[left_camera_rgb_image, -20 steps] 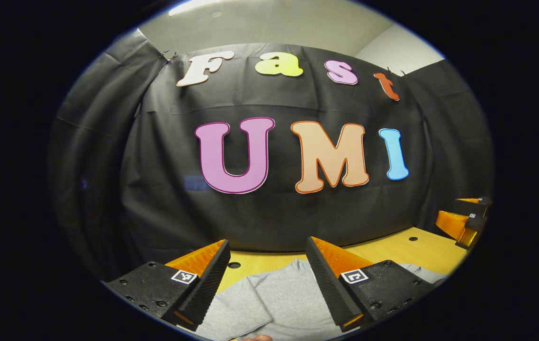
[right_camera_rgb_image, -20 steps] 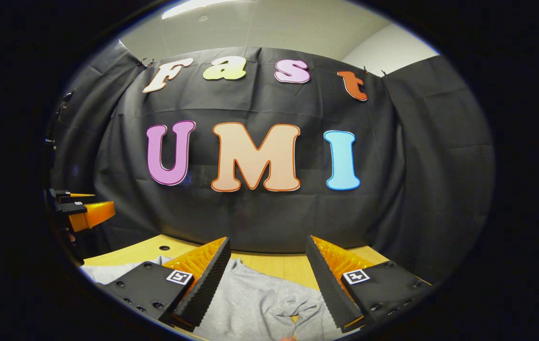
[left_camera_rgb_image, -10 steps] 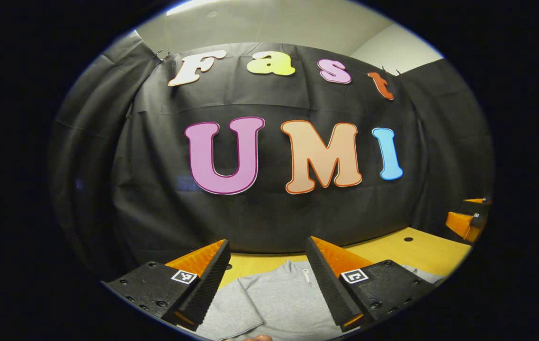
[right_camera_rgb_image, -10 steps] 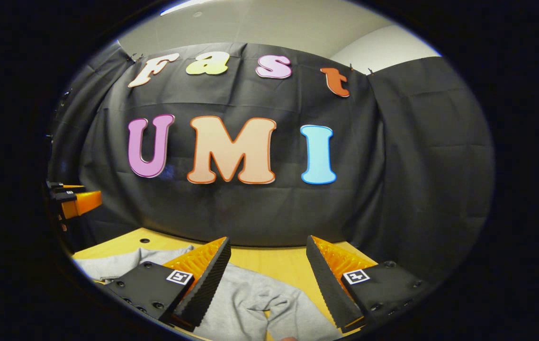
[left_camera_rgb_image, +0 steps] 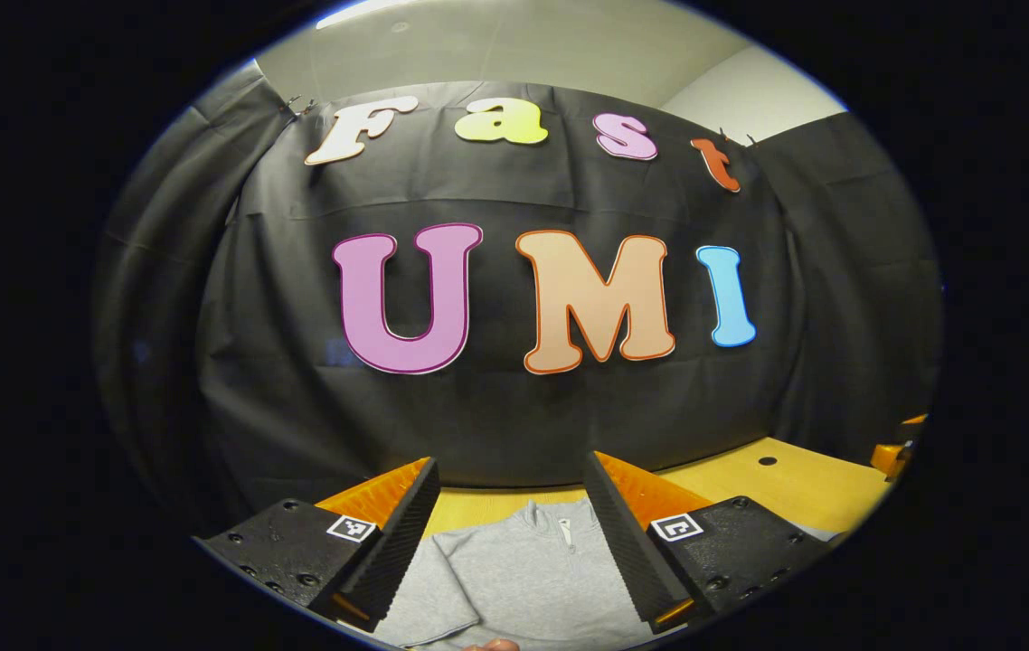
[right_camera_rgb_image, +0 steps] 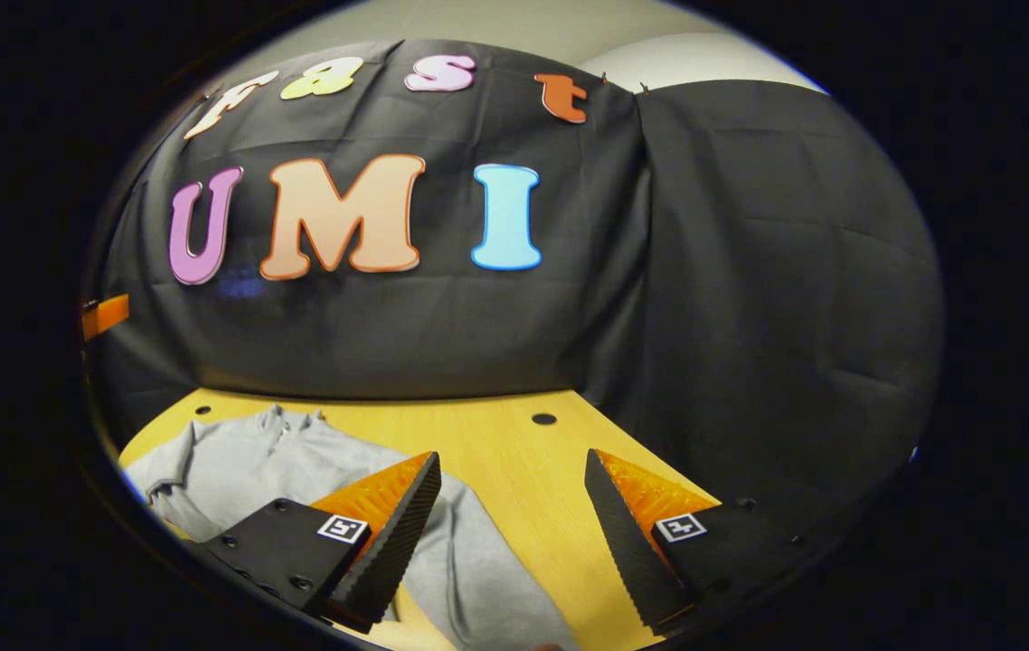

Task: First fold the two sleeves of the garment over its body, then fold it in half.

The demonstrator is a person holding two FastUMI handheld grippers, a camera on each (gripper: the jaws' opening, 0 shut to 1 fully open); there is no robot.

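In the left gripper view we see our left gripper (left_camera_rgb_image: 511,533) with its fingers spread apart and nothing between them, above the grey garment (left_camera_rgb_image: 528,579), which lies flat on the wooden table (left_camera_rgb_image: 786,484), collar toward the booth wall

In the right gripper view our right gripper (right_camera_rgb_image: 513,533) is likewise spread wide, grasping nothing; the garment (right_camera_rgb_image: 243,461) lies to its left, one sleeve (right_camera_rgb_image: 478,579) running under the fingers
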